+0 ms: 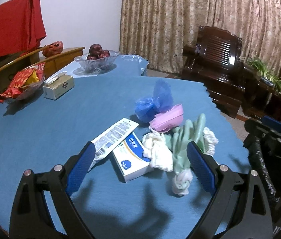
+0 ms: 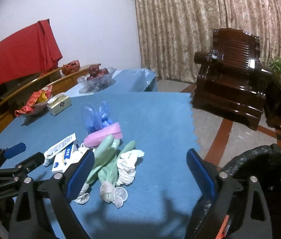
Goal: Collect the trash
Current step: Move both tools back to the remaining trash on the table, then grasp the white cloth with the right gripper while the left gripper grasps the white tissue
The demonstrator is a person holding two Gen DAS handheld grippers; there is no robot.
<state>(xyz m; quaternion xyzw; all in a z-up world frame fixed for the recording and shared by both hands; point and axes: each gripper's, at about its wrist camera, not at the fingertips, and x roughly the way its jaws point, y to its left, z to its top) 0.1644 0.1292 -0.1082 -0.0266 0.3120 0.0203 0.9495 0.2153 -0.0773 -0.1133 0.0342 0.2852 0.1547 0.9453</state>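
A heap of trash lies on the blue tablecloth [image 1: 40, 131]: a white-and-blue box [image 1: 132, 159], a flat printed sachet [image 1: 112, 137], crumpled white tissue [image 1: 158, 151], pale green rubber gloves [image 1: 186, 139], a pink mask [image 1: 166, 119] and a blue plastic bag [image 1: 154, 101]. My left gripper [image 1: 140, 159] is open just short of the box and tissue, touching nothing. My right gripper [image 2: 140, 171] is also open and empty. The green gloves [image 2: 108, 159] and tissue [image 2: 128, 163] lie beside its left finger. The left gripper [image 2: 14, 159] shows at the left edge of the right wrist view.
A black trash bag [image 2: 260, 163] gapes beside the table's scalloped right edge. At the back left stand a glass bowl of apples [image 1: 98, 59], a bowl of red packets [image 1: 22, 85] and a tissue box [image 1: 58, 87]. A dark wooden armchair [image 2: 234, 79] stands beyond on the floor.
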